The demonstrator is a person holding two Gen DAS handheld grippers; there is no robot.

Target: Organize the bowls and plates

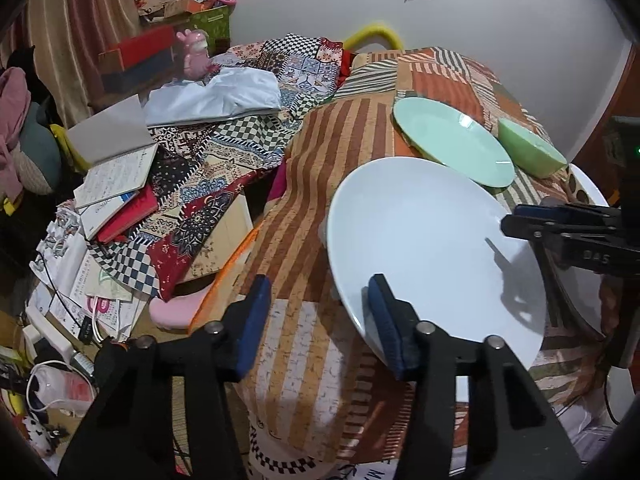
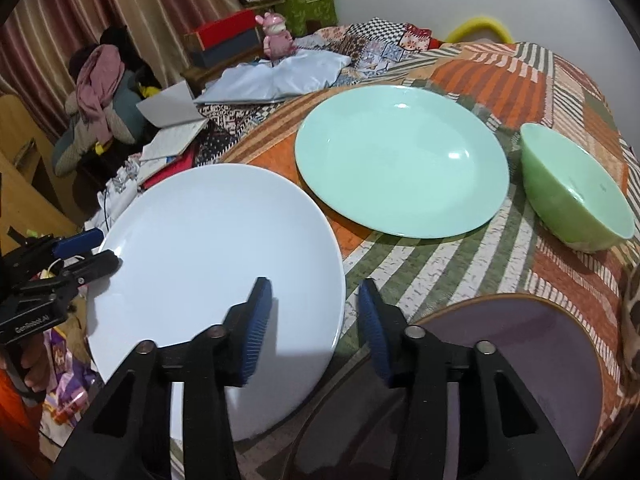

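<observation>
Readable writing is scarce: the left gripper's [image 2: 90,248] body, seen from the right wrist view, carries the white lettering "GenRobot.AI", and the right gripper's [image 1: 516,222] body, seen from the left wrist view, shows what looks like "DAS". The handwriting in the open notebook [image 1: 116,168] far off to the left of the left fingers is too small to read.

The left gripper [image 1: 316,320] hangs with its blue-padded fingers spread apart, gripping nothing. Its right fingertip [image 1: 380,304] overlaps the near-left rim of the white plate [image 1: 432,248], while its left fingertip sits over the striped tablecloth [image 1: 304,208]; whether the pad touches the rim cannot be told.

The right gripper [image 2: 316,312] is likewise spread wide and empty. Its left fingertip [image 2: 258,312] sits over the white plate's [image 2: 208,264] right portion and its right fingertip [image 2: 372,320] over the cloth just beyond the rim, so the plate's edge lies between the fingers. A purple bowl [image 2: 520,344] sits just right of the right finger.

Ahead of both fingers lies the mint green plate [image 2: 400,160], beside the white one, and right of it a green bowl [image 2: 576,196]. A pink figurine [image 2: 276,36] stands far ahead on the left.
</observation>
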